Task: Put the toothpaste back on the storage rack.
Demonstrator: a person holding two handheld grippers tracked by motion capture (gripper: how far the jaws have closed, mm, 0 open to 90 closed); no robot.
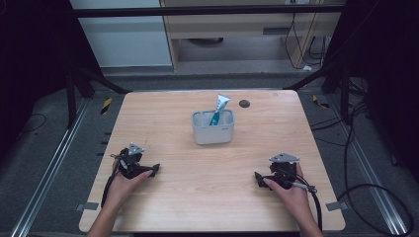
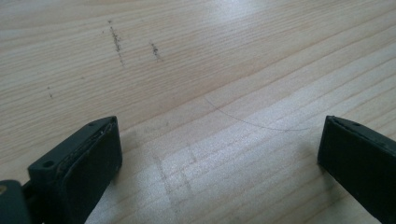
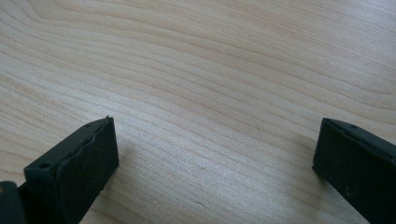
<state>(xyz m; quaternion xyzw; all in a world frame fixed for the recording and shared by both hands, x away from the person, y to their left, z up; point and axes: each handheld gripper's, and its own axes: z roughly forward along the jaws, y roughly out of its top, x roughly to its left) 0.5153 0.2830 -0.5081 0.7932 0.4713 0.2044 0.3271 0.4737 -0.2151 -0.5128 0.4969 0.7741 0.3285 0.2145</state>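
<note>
A pale grey tub (image 1: pixel 213 127) stands upright at the middle of the wooden table (image 1: pixel 212 197), toward its far side. A white and teal tube (image 1: pixel 218 109) leans inside it, its end sticking up above the rim. My left gripper (image 1: pixel 154 170) rests on the table at the near left, held by a hand, its jaws pointing right. My right gripper (image 1: pixel 257 177) rests at the near right, jaws pointing left. In the left gripper view my left gripper (image 2: pixel 219 144) is open over bare wood. The right gripper view shows my right gripper (image 3: pixel 215 144) open over bare wood too.
A small dark round mark (image 1: pixel 244 103) sits near the table's far edge, right of the tub. Black cables (image 1: pixel 375 192) lie on the floor to the right. Metal rails (image 1: pixel 44 182) run along the floor on the left. A wooden cabinet (image 1: pixel 237 29) stands beyond the table.
</note>
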